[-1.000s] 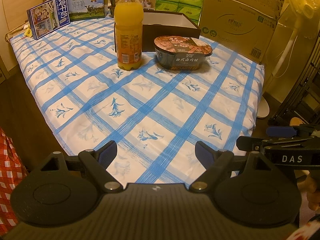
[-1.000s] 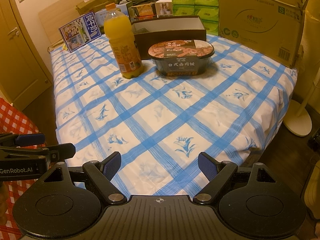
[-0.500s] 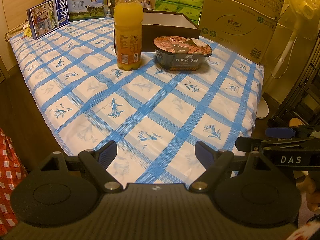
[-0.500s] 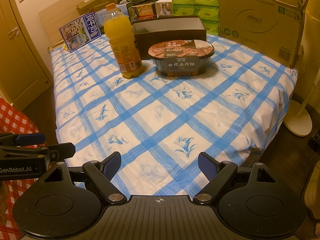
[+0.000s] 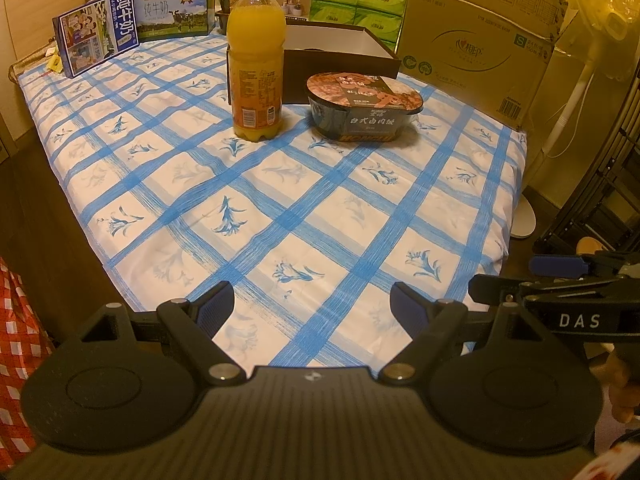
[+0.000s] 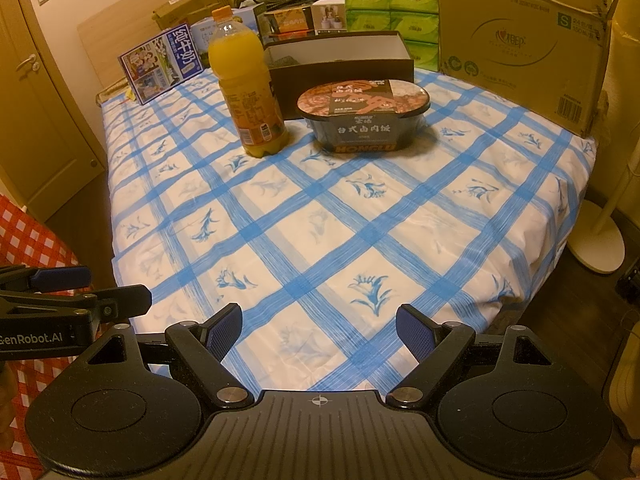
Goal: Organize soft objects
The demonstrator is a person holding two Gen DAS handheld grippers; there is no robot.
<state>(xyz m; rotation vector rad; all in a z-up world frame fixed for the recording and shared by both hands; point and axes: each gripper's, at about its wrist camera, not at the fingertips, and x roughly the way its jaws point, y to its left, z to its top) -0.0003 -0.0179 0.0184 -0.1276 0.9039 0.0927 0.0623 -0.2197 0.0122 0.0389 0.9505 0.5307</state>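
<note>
Both views unchanged from earlier, left hand-held gripper (image 5: 312, 306) spread apart, right hand-held gripper (image 6: 319, 328) likewise, nothing held

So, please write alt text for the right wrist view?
The open right gripper hovers empty over the near edge of a blue-checked cloth. Farther back stand a juice bottle and a meal bowl before an open box.

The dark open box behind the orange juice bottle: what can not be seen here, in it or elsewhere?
- Dark open cardboard box: left wrist view, its front wall hides the contents; right wrist view shows only something dark inside.
- Orange juice bottle: label print too small.
- Green tissue packs: partly hidden by the box.
- Right gripper: open, empty.
</note>
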